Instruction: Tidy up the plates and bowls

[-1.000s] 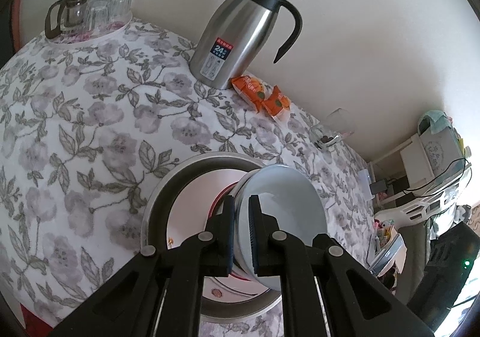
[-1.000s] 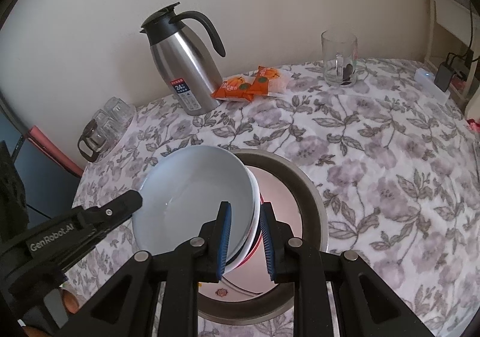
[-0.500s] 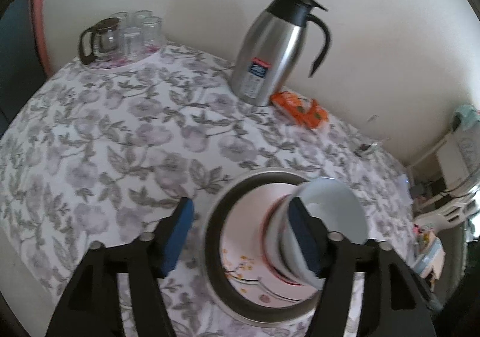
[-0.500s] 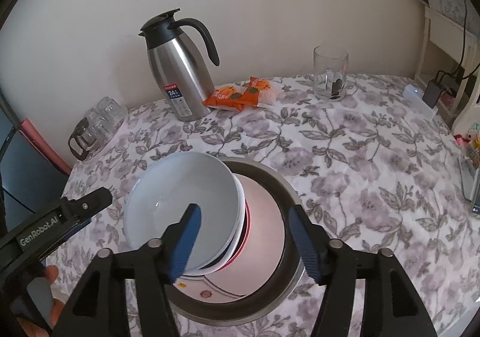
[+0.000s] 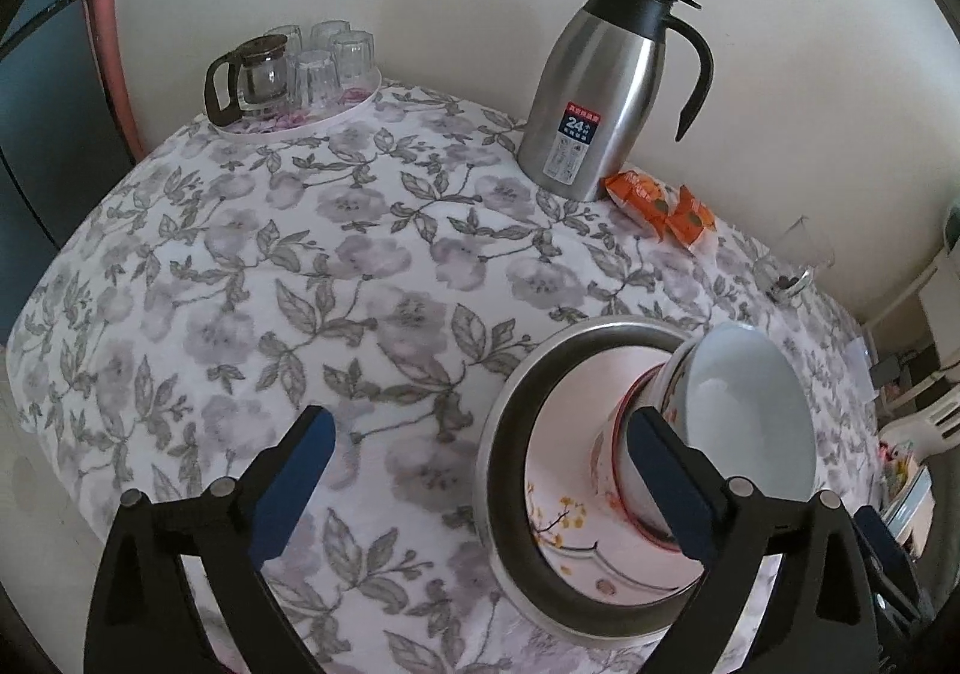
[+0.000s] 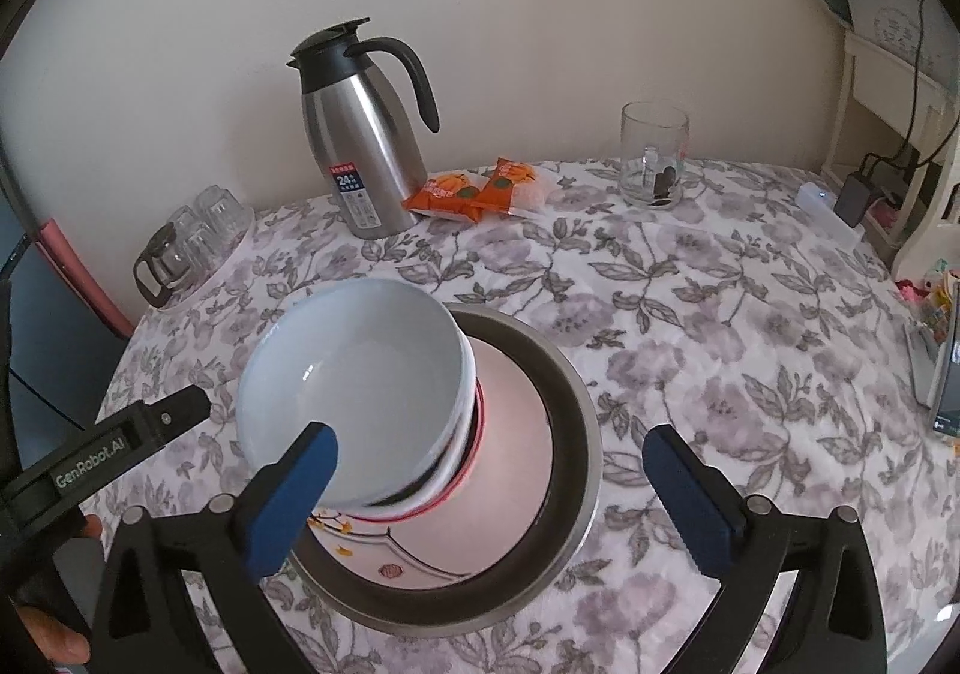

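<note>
Both tools are opening wide: the right tool (image 6: 489,485) straddles the stacked bowls (image 6: 354,380) untouched, the left tool (image 5: 480,470) beside them. Bowls sit tilted on the plate (image 6: 510,470) inside the metal basin (image 6: 576,434); withdraw gently, without nudging them. Beyond, on the counter (image 6: 720,314), stands the thermos (image 6: 354,146).

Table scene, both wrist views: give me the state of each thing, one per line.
Left gripper: jaws opening, nothing pressed.
Right gripper: jaws opening, nothing pressed.
Stack of bowls: nested, resting on the plate.
Plate: lying inside the metal basin.
Thermos jug: upright, lid shut.
Glass mug: upright.
Snack packets: lying flat, sealed.
</note>
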A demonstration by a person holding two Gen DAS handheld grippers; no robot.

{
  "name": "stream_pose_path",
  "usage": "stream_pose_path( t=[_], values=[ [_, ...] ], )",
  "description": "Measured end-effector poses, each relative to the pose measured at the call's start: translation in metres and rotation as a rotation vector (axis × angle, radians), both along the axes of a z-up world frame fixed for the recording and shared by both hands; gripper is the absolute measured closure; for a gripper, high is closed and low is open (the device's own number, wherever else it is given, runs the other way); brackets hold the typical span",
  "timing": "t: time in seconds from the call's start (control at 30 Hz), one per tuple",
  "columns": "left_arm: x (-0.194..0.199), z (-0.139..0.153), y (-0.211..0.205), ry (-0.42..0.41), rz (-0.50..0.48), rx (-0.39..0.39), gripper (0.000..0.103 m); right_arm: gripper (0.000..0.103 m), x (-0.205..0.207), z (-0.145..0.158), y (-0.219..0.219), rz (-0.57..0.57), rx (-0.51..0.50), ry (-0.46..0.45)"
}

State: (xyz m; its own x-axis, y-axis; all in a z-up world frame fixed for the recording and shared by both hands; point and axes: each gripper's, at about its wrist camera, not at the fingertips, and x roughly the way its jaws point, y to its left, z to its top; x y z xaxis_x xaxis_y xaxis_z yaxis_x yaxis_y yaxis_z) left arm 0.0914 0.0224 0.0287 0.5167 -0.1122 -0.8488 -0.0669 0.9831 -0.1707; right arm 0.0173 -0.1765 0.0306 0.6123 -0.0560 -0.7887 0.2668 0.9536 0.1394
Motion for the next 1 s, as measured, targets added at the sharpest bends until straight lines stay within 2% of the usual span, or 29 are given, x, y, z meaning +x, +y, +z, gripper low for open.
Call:
stream_pose_path(
  t=[0.37, 0.7, 0.83, 1.0],
  values=[
    [-0.038, -0.005, 0.002, -0.019, -0.073, 0.04, 0.005, 0.0, -0.029, -0.013, 0.004, 0.002, -0.024, 0.04],
    [-0.064, -0.013, 0.005, 0.011, -0.127, 0.062, 0.005, 0.0, -0.051, -0.021, 0.012, 0.009, -0.043, 0.06],
    [-0.071, -0.013, 0.003, 0.007, -0.131, 0.115, 0.005, 0.0, -0.059, -0.023, 0.015, 0.009, -0.048, 0.064],
    [-0.077, -0.014, 0.002, 0.013, -0.138, 0.142, 0.005, 0.0, -0.065, -0.025, 0.014, 0.001, -0.048, 0.071]
  ],
)
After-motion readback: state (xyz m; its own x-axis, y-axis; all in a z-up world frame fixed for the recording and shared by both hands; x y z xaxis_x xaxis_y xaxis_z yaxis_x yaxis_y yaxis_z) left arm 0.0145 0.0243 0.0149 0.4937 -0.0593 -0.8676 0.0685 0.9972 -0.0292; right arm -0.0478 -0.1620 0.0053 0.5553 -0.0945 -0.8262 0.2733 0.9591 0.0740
